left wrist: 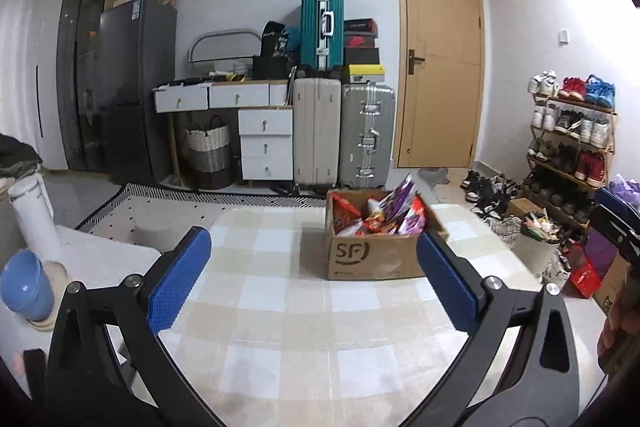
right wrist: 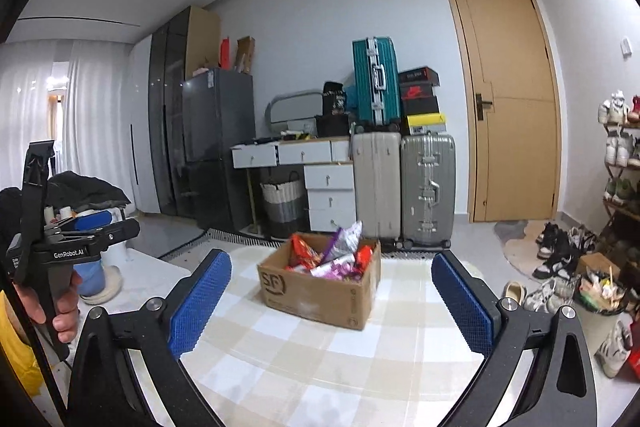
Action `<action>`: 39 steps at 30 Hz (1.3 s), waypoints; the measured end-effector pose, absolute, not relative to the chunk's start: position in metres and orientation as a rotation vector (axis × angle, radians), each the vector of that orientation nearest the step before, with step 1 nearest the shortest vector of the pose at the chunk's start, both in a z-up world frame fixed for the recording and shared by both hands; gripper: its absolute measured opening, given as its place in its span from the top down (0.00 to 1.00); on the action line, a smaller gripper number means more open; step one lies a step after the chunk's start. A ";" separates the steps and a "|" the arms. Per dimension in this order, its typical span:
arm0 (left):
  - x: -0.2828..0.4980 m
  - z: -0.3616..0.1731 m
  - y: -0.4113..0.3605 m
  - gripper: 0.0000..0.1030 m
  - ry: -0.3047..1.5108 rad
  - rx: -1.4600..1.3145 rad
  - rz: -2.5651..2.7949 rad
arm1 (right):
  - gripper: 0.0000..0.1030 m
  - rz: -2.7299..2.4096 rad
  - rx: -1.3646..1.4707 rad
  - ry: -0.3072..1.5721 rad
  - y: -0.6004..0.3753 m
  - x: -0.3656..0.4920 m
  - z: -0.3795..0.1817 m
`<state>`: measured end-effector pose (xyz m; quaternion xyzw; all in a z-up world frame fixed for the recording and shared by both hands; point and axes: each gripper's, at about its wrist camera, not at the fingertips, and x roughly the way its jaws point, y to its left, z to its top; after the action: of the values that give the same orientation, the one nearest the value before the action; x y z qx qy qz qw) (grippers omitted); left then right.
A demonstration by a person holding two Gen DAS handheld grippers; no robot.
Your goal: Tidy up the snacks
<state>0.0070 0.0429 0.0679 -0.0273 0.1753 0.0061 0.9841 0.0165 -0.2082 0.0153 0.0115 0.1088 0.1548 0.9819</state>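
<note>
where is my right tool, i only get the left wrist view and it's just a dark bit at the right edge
Observer: In the right wrist view the right tool stands wide open with nothing between its fingers, aimed at the cardboard box of snacks.
Operator: ok and can you see my left tool from outside
Observer: Yes. The left tool shows side-on at the left edge of the right wrist view, a hand wrapped round its handle and white lettering on its side.
</note>
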 end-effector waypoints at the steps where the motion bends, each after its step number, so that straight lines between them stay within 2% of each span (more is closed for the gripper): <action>1: 0.017 0.054 0.043 0.00 0.359 -0.060 0.016 | 0.01 0.305 0.021 0.225 -0.208 0.024 0.006; 7: 0.071 -0.034 0.045 0.01 0.462 -0.083 0.023 | 0.01 0.251 -0.001 0.292 -0.212 0.062 -0.071; 8: 0.076 -0.045 0.048 0.07 0.466 -0.086 0.043 | 0.01 0.241 0.003 0.295 -0.214 0.064 -0.080; 9: 0.078 -0.058 0.052 0.09 0.467 -0.107 0.058 | 0.01 0.237 0.011 0.291 -0.216 0.065 -0.087; 15: 0.096 -0.106 0.062 0.07 0.485 -0.139 0.074 | 0.01 0.215 0.025 0.241 -0.224 0.065 -0.109; 18: 0.099 -0.106 0.063 0.01 0.449 -0.125 0.069 | 0.01 0.210 0.036 0.247 -0.226 0.067 -0.113; 25: 0.094 -0.104 0.043 0.01 0.371 -0.051 0.058 | 0.01 0.213 0.030 0.244 -0.223 0.064 -0.112; 39: 0.081 -0.099 0.033 0.01 0.344 -0.021 0.046 | 0.01 0.224 0.031 0.234 -0.218 0.056 -0.112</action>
<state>0.0811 0.0329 -0.0992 -0.0102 0.1712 0.0230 0.9849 0.0564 -0.2183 -0.1116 0.0152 0.1162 0.1116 0.9868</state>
